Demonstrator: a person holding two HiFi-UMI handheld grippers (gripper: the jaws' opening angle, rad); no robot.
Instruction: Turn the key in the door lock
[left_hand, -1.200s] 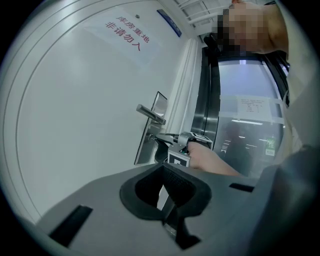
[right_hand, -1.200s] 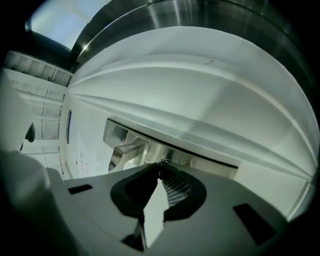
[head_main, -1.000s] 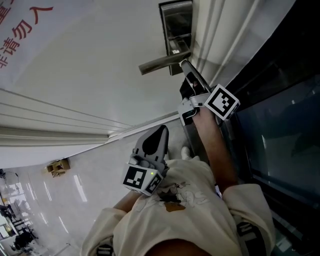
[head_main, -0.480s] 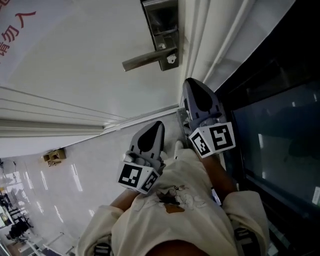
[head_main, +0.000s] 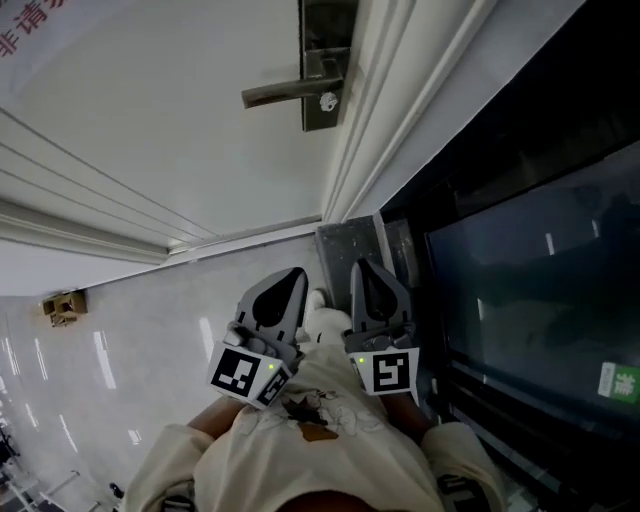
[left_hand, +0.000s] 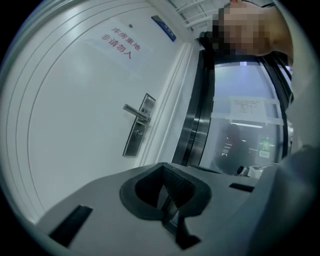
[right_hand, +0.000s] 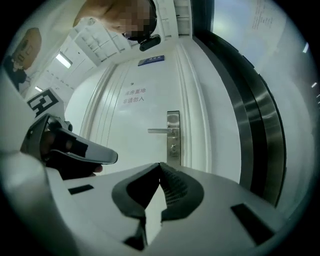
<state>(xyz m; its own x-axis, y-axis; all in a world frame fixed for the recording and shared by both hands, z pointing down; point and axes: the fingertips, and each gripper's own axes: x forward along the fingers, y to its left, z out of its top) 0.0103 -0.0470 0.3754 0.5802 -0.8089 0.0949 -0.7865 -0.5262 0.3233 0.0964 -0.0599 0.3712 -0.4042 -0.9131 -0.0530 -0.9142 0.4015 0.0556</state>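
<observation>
The white door (head_main: 150, 150) was the biggest thing. It stood in front of both my claws, well apart from them. It had red writing (right_hand: 134, 96) high up on it. A dark glass wall (head_main: 540, 250) ran along on the right side of my right claw (head_main: 361, 266). The shiny floor (head_main: 100, 350) was under my claws. The white door frame (head_main: 380, 110) stood between the door and the glass, ahead of my right claw.

My left claw (head_main: 296, 273) and my right claw were side by side and close to my body, just above my pale shirt (head_main: 300, 450). They pointed at the door. Each one had its cube with black and white squares at the back end. My left claw was pressed together with nothing in it. My right claw was pressed together too, and it held nothing.

The metal lock plate (head_main: 322, 30) was on the door, far ahead of my right claw and near the frame. The door handle (head_main: 285, 93) stuck out from it toward my left side. The key (head_main: 328, 101) looked like a small pale thing in the lock, just under the handle. No claw touched it.
</observation>
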